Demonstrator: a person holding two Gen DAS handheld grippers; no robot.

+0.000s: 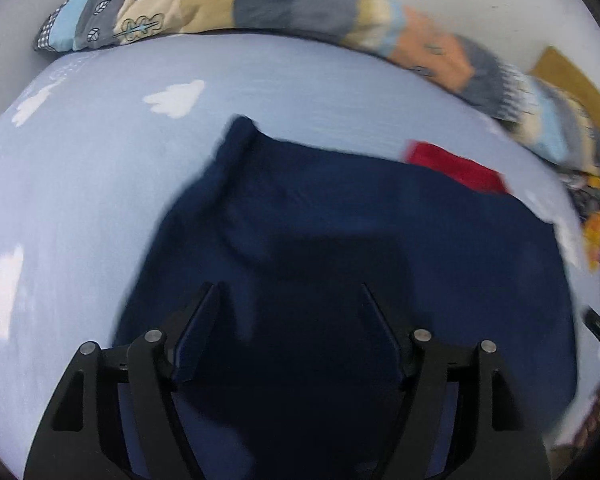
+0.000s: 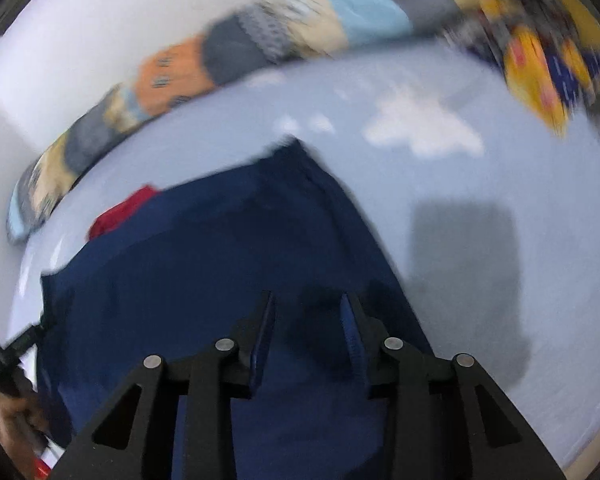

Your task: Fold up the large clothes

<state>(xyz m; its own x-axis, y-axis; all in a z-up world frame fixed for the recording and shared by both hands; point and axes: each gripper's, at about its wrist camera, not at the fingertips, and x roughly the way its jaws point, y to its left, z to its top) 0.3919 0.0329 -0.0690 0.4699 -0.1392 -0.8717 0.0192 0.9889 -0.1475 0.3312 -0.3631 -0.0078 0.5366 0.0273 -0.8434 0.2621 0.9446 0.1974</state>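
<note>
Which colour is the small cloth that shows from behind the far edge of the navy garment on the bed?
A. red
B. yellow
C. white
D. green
A: a red cloth shows beyond the far edge of the navy garment on the cloud-print sheet; the right wrist view shows it too.

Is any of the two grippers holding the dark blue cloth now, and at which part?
Nothing is held. Both the left gripper and right gripper have open jaws above the navy garment.
</note>
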